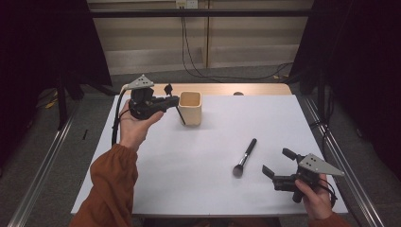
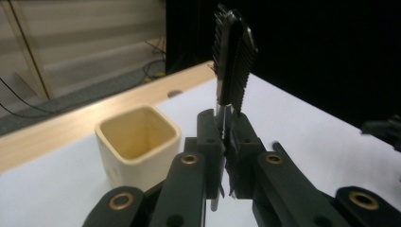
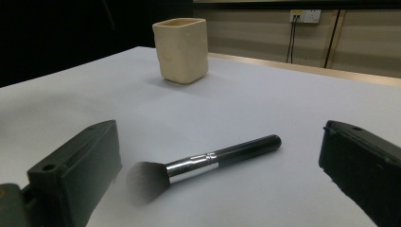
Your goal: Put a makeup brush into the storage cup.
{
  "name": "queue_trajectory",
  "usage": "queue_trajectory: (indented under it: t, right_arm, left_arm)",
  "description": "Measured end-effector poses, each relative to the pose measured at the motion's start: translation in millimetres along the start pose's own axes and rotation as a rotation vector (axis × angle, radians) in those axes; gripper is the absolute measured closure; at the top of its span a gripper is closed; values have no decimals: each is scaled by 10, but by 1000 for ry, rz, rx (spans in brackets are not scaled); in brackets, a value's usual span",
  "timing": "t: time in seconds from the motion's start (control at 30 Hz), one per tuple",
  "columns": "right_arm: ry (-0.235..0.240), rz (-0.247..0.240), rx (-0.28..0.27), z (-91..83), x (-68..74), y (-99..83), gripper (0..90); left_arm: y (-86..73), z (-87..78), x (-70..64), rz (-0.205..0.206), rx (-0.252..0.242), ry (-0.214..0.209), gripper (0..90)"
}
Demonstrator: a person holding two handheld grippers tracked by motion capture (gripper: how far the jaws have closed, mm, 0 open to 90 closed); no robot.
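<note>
Left gripper [image 2: 226,156] clamped on a black comb-like brush [image 2: 232,61] beside cream square cup [image 2: 137,144] — right gripper [image 3: 217,165] wide open before black-handled makeup brush [image 3: 208,161].

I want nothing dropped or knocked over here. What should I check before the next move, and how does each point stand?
1. Left gripper shut on the comb: ok.
2. Cup upright, mouth open: ok.
3. Comb over the cup's mouth: not ok, it is beside it.
4. Right gripper open: ok.
5. Brush between its jaws: ok.
6. Cup empty to the bottom: cannot tell.
</note>
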State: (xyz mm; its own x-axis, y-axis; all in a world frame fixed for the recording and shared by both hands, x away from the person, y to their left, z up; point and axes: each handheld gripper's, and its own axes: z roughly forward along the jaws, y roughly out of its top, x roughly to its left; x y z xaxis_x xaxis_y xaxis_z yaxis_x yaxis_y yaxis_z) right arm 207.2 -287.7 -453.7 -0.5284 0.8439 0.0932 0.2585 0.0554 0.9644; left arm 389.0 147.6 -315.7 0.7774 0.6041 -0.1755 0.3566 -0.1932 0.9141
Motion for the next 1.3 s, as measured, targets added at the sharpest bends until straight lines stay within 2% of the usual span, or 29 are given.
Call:
queue_trajectory:
  t: [0.1,0.47,0.63,0.93,1.13,1.23,1.3]
  right_arm:
    - [3,2,1,5,5,3,0]
    - [5,11,1,-2,-3,1,0]
    - [6,12,-1,-5,-4,1,0]
    - [8,13,2,-8,-7,-2,0]
    - [12,10,4,-10,0,-6,0]
    - [14,7,2,-14,-2,-6,0]
    - [12,10,2,-15,3,-7,0]
  left_arm:
    - [24,70,37,5,-10,28,855]
    - [221,216,170,-14,-37,61,855]
    - [313,271,222,-1,-52,79,855]
    - [237,424,344,-12,-31,131,855]
    - [197,501,421,-28,-25,141,855]
    - [184,529,435,-24,-15,146,855]
    - [176,563,439,-5,11,171,855]
